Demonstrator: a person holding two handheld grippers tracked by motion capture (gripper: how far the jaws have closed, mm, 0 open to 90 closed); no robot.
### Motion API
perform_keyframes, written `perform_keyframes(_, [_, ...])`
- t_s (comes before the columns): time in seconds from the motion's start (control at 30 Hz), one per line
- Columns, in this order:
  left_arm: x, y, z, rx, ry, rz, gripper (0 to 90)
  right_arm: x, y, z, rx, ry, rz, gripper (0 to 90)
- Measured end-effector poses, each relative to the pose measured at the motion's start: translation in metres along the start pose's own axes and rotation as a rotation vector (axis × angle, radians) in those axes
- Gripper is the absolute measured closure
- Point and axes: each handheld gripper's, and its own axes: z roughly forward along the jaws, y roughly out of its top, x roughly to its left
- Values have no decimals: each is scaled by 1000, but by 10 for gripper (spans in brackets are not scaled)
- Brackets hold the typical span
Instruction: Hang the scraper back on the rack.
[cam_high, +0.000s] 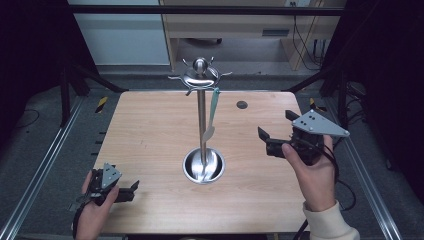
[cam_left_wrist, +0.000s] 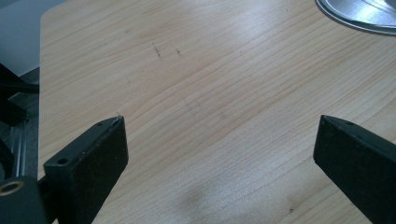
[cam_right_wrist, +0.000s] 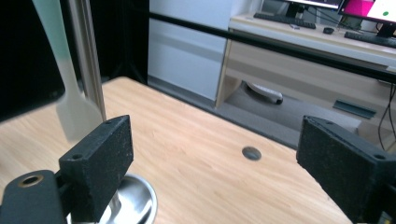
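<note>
One pale green spatula hangs from a hook on the steel stand, whose round base sits mid-bench. Right gripper hovers beside the stand, jaws spread wide, empty. Left gripper rests low at the bench's near left edge, jaws likewise apart, holding nothing.

The left gripper is black, with a small grey three-cornered plate on top; the right gripper is black too, its larger grey plate dotted with what seem to be small holes or screws; a black cable trails from each; the blocky jaws have a matt, grainy face (each with a small round hole near the edge); the right hand wears a cream sleeve with a ribbed cuff.
</note>
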Motion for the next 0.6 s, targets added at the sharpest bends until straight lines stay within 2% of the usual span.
perform_keyframes(0.1, [0,0,0,3,0,-2,28,2,-9,-2,40,-14,-6,107])
perform_keyframes(0.27, [1,0,0,-1,4,-3,28,4,-28,-4,78,-20,-11,98])
perform_keyframes(0.37, [0,0,0,4,4,-3,28,4,-39,-4,103,-6,17,95])
perform_keyframes(0.6, [1,0,-1,-3,7,-5,28,3,-65,-2,142,-10,39,95])
